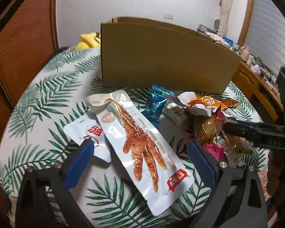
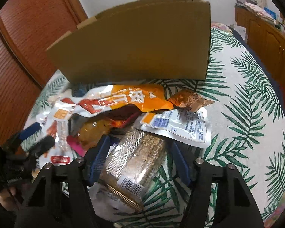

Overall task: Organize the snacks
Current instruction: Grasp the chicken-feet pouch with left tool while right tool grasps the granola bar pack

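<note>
Snacks [image 2: 123, 102] are lying heaped before the cardboard box [image 2: 138, 43] on the leaf-print bed [image 2: 247, 114]. The left hand-held gripper [image 1: 140, 146] is gaping around a chicken-foot packet [image 1: 140, 142], and the right hand-held gripper [image 2: 138, 142] is straddling a grain bar packet [image 2: 134, 161] (neither pinched).

A white cloth printed with green palm fronds [image 1: 47, 87] is spread across the surface. A yellow plush toy [image 1: 89, 39] is seen at its far edge. A reddish-brown slatted wooden door [image 2: 26, 43] is set against a white wall [image 1: 123, 0], where a white switch plate [image 1: 168, 16] is mounted. A cluttered brown wooden cabinet [image 1: 256, 83] is seen to the right.
</note>
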{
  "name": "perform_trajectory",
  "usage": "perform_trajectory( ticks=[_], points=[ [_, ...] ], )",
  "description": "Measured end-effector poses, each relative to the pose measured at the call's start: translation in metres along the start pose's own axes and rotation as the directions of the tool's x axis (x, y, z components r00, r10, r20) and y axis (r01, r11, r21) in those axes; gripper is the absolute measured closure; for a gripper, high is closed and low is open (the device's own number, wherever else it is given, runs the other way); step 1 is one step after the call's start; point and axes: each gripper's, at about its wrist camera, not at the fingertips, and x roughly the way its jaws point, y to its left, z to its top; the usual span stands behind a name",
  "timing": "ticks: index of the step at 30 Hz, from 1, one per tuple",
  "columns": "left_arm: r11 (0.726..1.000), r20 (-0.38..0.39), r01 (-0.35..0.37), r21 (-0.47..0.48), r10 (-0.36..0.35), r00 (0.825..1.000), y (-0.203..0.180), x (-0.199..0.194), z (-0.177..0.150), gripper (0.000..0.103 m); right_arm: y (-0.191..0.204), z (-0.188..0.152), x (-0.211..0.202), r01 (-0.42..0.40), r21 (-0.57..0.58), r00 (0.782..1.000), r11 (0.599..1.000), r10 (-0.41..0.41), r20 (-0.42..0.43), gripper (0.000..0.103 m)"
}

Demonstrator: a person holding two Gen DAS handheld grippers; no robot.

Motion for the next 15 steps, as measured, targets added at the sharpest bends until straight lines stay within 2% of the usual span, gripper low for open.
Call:
perform_trajectory(
  ticks=[2,9,12,14,15],
  points=[
    [0.999,-0.024,0.019,-0.034,-0.02,1.0,0.003,0.005,0.002,0.013,-0.002,0.0,0.001,-0.001,0.008,1.0,1.0,0.001,0.0,0.038],
    [0.999,-0.04,0.011,-0.05,-0.013,0.999,0.006,0.013,0.008,0.016,-0.004,-0.004,-0.003,-0.004,0.026,1.0,1.0,0.003,0.013,0.045],
    [0.999,-0.044,0.006,-0.038,-0.007,0.999,0.008,0.011,0.007,0.029,-0.009,-0.005,-0.008,-0.002,0.022,1.0,1.0,0.002,0.016,0.047],
    [0.999,-0.047,0.003,-0.039,-0.005,0.999,0.015,0.011,0.007,0.047,-0.009,-0.005,-0.008,0.002,0.018,1.0,1.0,-0.002,0.015,0.048],
    [0.999,-0.048,0.006,-0.039,-0.008,0.999,0.017,0.01,0.007,0.047,-0.009,-0.005,-0.009,0.005,0.017,1.0,1.0,-0.005,0.015,0.048]
  ],
)
